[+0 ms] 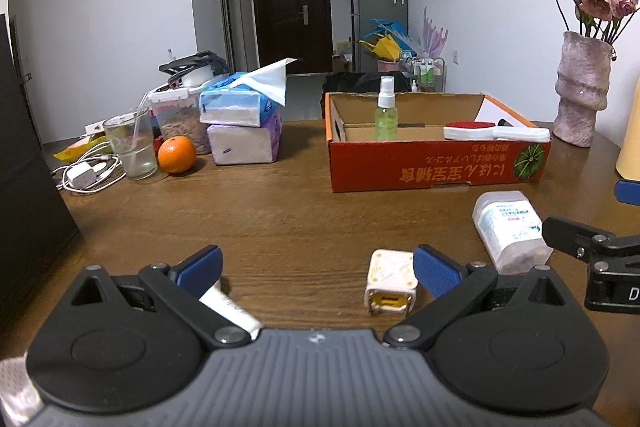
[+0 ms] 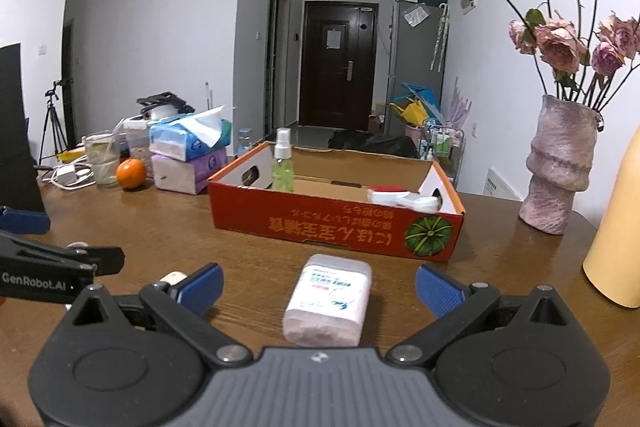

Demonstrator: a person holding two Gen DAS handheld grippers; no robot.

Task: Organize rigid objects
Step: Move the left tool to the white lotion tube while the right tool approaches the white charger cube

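A red cardboard box [image 1: 436,163] [image 2: 332,227] stands open on the wooden table, holding a green spray bottle [image 1: 386,115] [image 2: 282,167] and a red-and-white brush [image 1: 496,131] [image 2: 400,198]. My left gripper [image 1: 318,273] is open; a small cream cube-shaped gadget [image 1: 390,281] lies just inside its right finger, and a white tube [image 1: 232,309] lies under its left finger. My right gripper [image 2: 318,287] is open around a white plastic container [image 2: 328,299] [image 1: 510,231] lying on its side between the fingers, untouched.
At the table's far left sit an orange [image 1: 177,155] [image 2: 131,174], a glass with a straw [image 1: 132,147], stacked tissue packs [image 1: 240,123] [image 2: 190,155] and a charger with cable [image 1: 86,175]. A pink vase of dried roses [image 1: 582,91] [image 2: 560,167] stands right of the box.
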